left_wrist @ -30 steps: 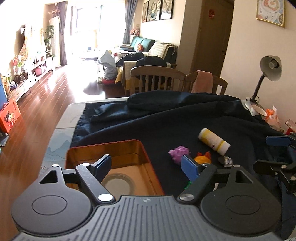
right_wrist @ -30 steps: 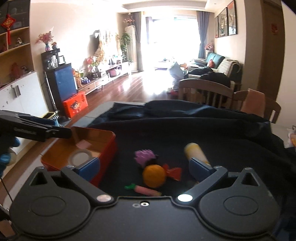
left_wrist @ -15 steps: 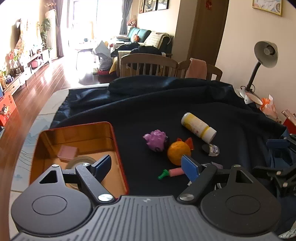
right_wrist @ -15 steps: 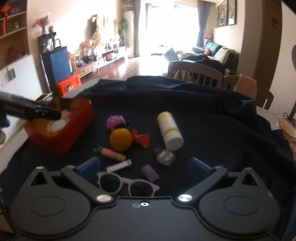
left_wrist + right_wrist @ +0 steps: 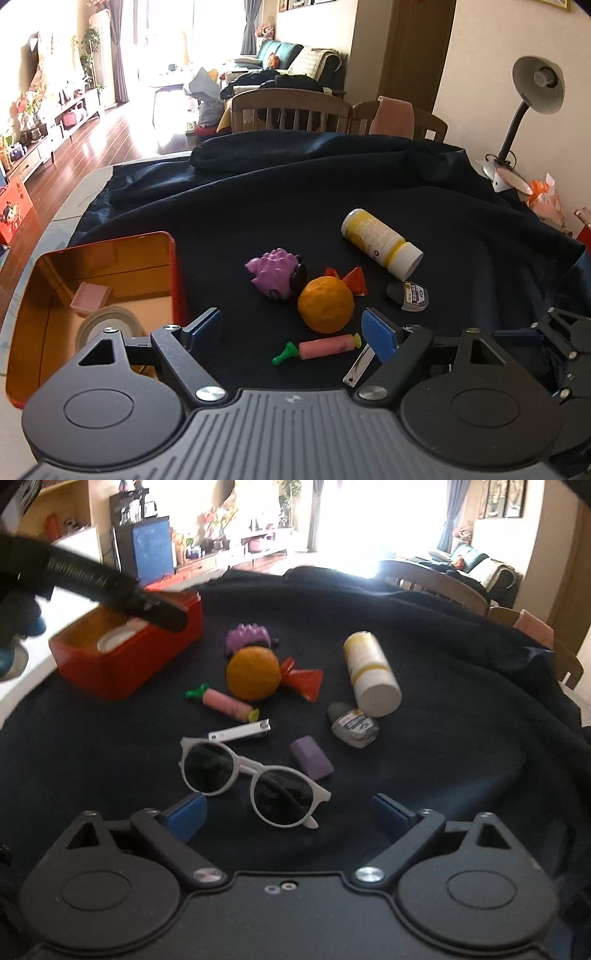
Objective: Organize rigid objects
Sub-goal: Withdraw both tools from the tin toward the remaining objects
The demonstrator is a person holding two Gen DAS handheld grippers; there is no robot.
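A red tin box (image 5: 173, 266) (image 5: 122, 668) sits at the left of a dark cloth; inside are a tape roll (image 5: 107, 321) and a pink block (image 5: 90, 295). On the cloth lie an orange ball (image 5: 325, 302) (image 5: 253, 674), a purple toy (image 5: 275, 275), a pink carrot-shaped piece (image 5: 321, 347) (image 5: 225, 703), a yellow bottle (image 5: 380, 240) (image 5: 369, 672), nail clippers (image 5: 240, 734), white sunglasses (image 5: 251, 779), a purple block (image 5: 312, 757) and a small grey case (image 5: 352, 723). My left gripper (image 5: 295, 332) is open and empty above the carrot piece. My right gripper (image 5: 288, 814) is open and empty just short of the sunglasses.
The dark cloth (image 5: 332, 184) covers the table. Wooden chairs (image 5: 291, 110) stand behind it. A desk lamp (image 5: 532, 99) stands at the far right. My left gripper's body (image 5: 92, 579) reaches over the red box in the right wrist view.
Both grippers have pulled back and tilted down, so more of the loose objects show. The sunglasses, clippers and purple block have come into the right wrist view. Both stay open.
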